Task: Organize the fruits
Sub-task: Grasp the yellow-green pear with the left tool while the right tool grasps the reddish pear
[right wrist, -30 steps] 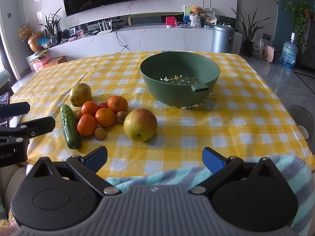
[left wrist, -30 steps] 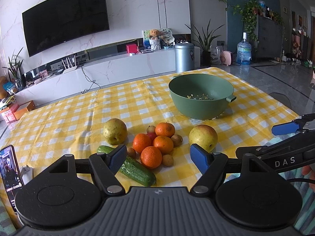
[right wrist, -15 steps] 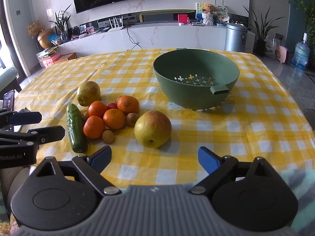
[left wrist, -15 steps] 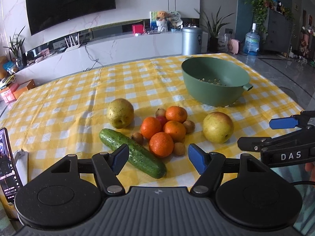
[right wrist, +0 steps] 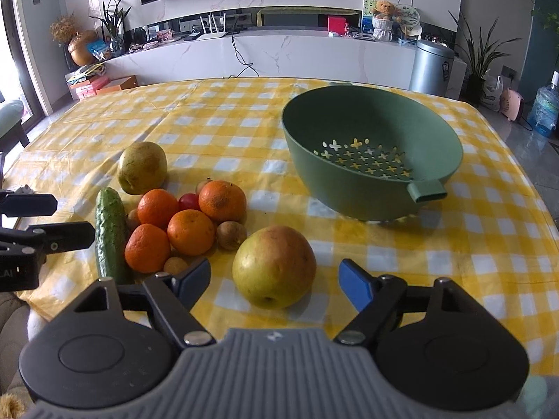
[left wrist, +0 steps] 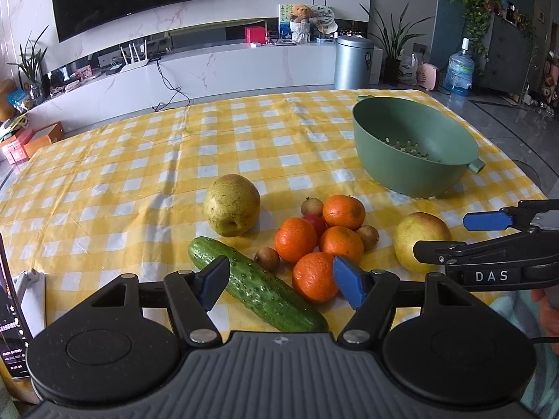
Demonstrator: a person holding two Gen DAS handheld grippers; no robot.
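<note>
With both the right tool and the left tool empty, jaws narrowing yet still wide, centre the right one on the large pear before you clamp it for the green colander.

- The desk is covered by a yellow-and-white checked cloth.
- A green colander bowl stands on the cloth at the far right, nothing in it.
- A cucumber lies at the near left edge of the fruit cluster.
- Four oranges sit bunched together, with small brown fruits and one red one tucked among them.
- A yellow-green pear rests just behind the cucumber.
- A larger reddish-yellow pear sits apart, right of the cluster.
- A phone stands at the left edge.
</note>
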